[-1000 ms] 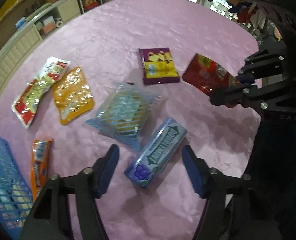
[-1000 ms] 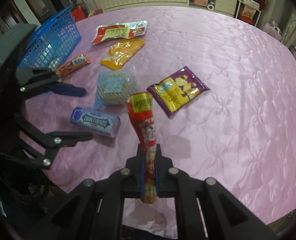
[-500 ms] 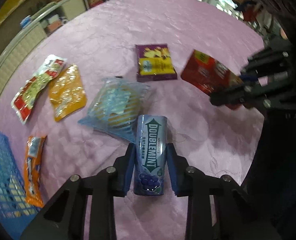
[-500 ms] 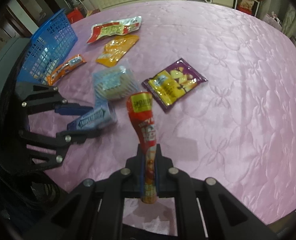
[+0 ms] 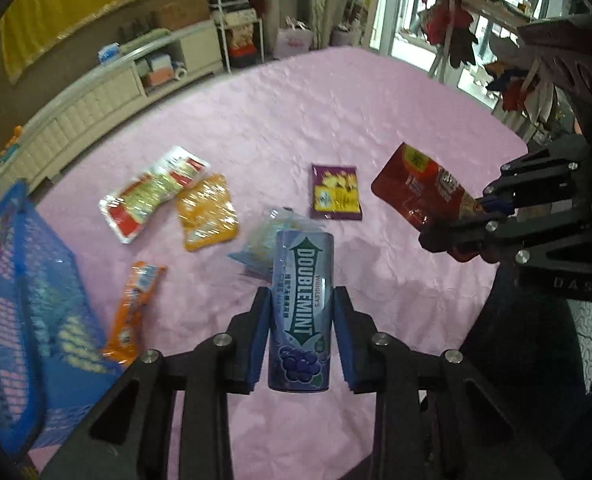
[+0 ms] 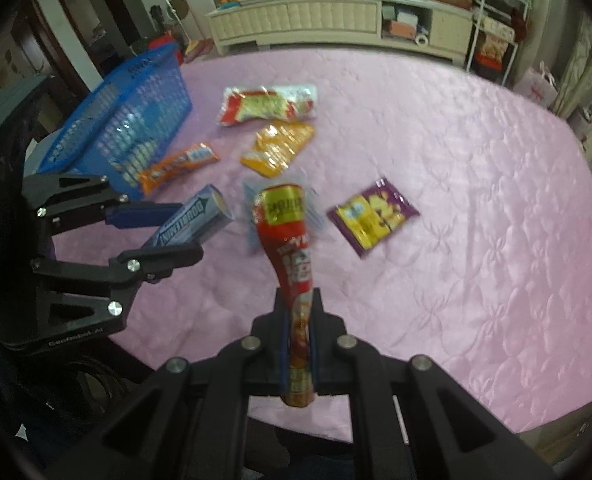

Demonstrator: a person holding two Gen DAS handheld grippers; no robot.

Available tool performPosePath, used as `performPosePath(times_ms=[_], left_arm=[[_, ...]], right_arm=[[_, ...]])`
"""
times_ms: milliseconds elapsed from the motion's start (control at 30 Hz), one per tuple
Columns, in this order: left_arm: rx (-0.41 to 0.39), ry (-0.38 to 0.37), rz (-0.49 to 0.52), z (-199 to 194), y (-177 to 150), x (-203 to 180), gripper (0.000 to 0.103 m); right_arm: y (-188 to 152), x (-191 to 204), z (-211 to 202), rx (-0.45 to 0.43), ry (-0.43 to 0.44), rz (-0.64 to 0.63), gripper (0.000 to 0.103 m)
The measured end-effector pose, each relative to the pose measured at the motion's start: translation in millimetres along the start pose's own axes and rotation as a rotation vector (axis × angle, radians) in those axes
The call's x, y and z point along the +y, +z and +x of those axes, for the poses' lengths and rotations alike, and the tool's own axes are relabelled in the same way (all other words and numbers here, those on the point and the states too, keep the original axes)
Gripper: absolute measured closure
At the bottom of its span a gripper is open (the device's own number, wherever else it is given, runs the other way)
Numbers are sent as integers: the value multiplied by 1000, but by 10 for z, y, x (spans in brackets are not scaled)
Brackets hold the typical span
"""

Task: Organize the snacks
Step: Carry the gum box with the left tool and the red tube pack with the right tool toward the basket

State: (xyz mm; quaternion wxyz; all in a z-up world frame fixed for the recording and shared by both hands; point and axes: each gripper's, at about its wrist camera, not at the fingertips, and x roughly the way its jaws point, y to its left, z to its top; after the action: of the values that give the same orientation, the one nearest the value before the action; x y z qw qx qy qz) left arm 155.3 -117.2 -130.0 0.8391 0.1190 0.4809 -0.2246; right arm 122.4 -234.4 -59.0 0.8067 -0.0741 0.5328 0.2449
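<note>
I had my left hand-held gripper [image 5: 299, 340] clamped on the gum tube [image 5: 300, 312], its pads pressed to both sides of the tube, which hung clear of the pink desk [image 5: 335, 120]. The jaws had just been closing, and the tube sat between them. My right hand-held gripper [image 6: 299, 344] was pinched tight on the lower end of the red packet [image 6: 290, 248], which stood up out of the jaws above the desk.

So two snacks were in hand, neither yet in the blue basket [image 6: 136, 120] at the desk's left side. I could not tell for sure what already lay in the basket through its mesh. Five snacks remained on the desk: the orange bar [image 5: 134, 308] just beside the basket, the red-and-white packet [image 5: 156, 196], the yellow packet [image 5: 208, 212] beside it, the clear blue bag [image 5: 264, 236] behind the tube, and the purple packet [image 5: 335, 196]. By my reckoning the job was early; most of it was left.
</note>
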Motion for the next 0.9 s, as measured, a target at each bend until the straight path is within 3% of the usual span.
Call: performPosePath(times_ms=[233, 500, 900], left_arm=[[-87, 84, -73, -571, 16, 264, 74], [-159, 130, -153, -1139, -136, 627, 74], [-175, 221, -260, -1530, -393, 1339, 74]], right_arm=[[207, 358, -249, -73, 12, -53, 92], [529, 847, -384, -114, 40, -138, 92], [1110, 1592, -336, -137, 97, -278, 92]])
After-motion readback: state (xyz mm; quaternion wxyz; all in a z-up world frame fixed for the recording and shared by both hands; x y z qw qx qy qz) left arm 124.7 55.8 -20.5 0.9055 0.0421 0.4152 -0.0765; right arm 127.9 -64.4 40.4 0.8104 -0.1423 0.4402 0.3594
